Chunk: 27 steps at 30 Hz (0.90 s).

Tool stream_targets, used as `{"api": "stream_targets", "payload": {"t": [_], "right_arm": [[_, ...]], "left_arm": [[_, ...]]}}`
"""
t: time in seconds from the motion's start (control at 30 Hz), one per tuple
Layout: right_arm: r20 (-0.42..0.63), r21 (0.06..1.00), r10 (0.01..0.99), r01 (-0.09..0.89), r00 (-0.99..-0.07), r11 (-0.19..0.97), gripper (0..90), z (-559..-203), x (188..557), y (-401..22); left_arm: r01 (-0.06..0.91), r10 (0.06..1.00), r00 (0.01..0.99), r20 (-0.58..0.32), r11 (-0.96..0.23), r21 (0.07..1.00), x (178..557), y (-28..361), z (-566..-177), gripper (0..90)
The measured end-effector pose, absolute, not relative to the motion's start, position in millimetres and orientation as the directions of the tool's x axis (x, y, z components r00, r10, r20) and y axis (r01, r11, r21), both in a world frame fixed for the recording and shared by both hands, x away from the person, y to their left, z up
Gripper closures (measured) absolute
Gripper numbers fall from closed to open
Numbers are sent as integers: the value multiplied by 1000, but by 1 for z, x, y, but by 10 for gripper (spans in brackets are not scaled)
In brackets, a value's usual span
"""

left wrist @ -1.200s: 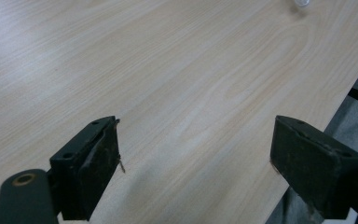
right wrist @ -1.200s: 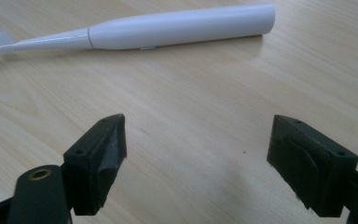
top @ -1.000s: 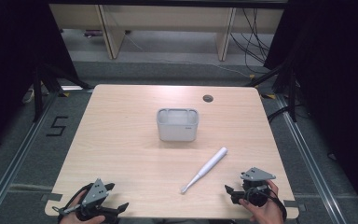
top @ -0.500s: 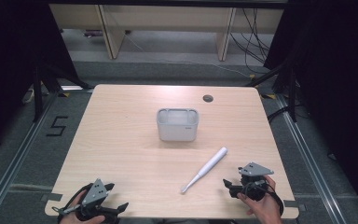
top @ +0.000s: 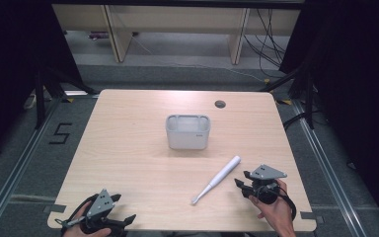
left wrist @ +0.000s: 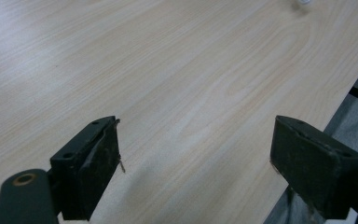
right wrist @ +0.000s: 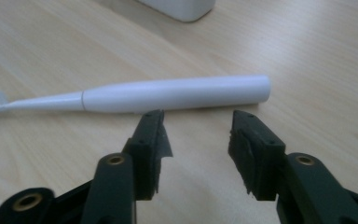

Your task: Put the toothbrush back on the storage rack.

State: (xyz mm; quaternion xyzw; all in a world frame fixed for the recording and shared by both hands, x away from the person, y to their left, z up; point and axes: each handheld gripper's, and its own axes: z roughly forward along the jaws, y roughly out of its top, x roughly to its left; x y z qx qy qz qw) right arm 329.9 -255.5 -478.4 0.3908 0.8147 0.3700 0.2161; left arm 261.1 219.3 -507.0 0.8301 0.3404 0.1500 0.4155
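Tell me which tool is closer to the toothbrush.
The right tool, its jaws open just short of the toothbrush handle; the left tool sits at the table's near-left corner.

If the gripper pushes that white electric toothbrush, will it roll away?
Probably a bit. The electric toothbrush has a round, smooth handle lying flat on the table, so a sideways nudge could roll it. It looks like stiff plastic, unlikely to bend. The glossy surface might slip between the right gripper jaws.

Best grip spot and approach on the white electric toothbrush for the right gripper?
Grip the thick cylindrical handle of the toothbrush, not the thin neck. It lies flat on the table, crosswise ahead of the right gripper, whose fingers are open. Probably push straight forward, low, one finger each side.
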Motion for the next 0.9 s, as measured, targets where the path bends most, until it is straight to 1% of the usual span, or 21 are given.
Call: {"api": "stream_targets", "payload": {"t": [0.03,0.07,0.1,0.13,0.17,0.2,0.23,0.27,0.3,0.33,0.37,0.4,0.43,0.47,0.63,0.7,0.73,0.77,0.8,0.87,0.9], "right_arm": [[-65,778,802,473,-593,413,627,-477,332,-254],[-35,781,805,486,-593,392,681,-476,336,-252],[-35,781,805,486,-593,392,681,-476,336,-252],[-46,786,796,470,-604,402,718,-476,341,-251],[-46,786,796,470,-604,402,718,-476,341,-251],[-34,786,805,482,-593,388,740,-476,342,-249],[-59,799,797,450,-601,398,764,-476,346,-249],[-55,803,795,447,-604,395,783,-476,348,-248],[-28,800,807,471,-589,372,802,-475,348,-246],[-53,806,799,446,-599,389,819,-475,353,-247],[-40,802,809,464,-587,376,832,-474,353,-246],[-55,807,798,444,-600,389,847,-474,357,-246],[-59,810,795,436,-604,391,860,-475,361,-246],[-69,809,806,439,-588,390,872,-475,364,-245],[-83,801,799,437,-596,409,895,-478,374,-242],[-75,797,807,451,-585,401,898,-479,377,-240],[-71,792,807,459,-586,403,899,-479,379,-238],[-101,796,795,431,-598,425,900,-480,383,-239],[-78,789,808,459,-584,408,900,-480,385,-236],[-92,792,803,446,-590,418,900,-482,387,-236],[-65,786,812,471,-580,400,900,-482,388,-234]], "left_arm": [[439,688,725,-22,-437,785,261,220,-506,150],[436,687,726,-35,-421,796,262,220,-508,150],[436,687,726,-35,-421,796,262,220,-508,150],[440,687,726,-32,-428,790,261,220,-507,150],[440,687,726,-32,-428,789,261,220,-507,150],[435,679,734,-21,-445,783,262,221,-506,150],[440,686,727,-35,-425,791,261,220,-507,150],[441,691,722,-28,-429,788,261,220,-507,150],[432,690,724,-14,-438,788,262,220,-507,150],[421,682,732,-5,-446,790,263,221,-507,150],[421,681,732,-12,-438,794,263,221,-507,150],[441,691,722,-39,-416,795,261,219,-507,149],[442,687,726,-33,-429,788,261,220,-507,150],[441,687,725,-33,-427,789,261,220,-507,150],[438,686,727,-26,-434,788,262,221,-507,150],[433,686,727,-24,-432,791,262,221,-507,150],[440,691,722,-37,-418,795,261,220,-507,150],[441,691,722,-39,-417,795,261,220,-507,150],[443,688,724,-41,-419,793,261,220,-507,150],[442,686,726,-36,-426,790,261,220,-507,150],[441,686,726,-36,-425,790,261,220,-507,150]]}}
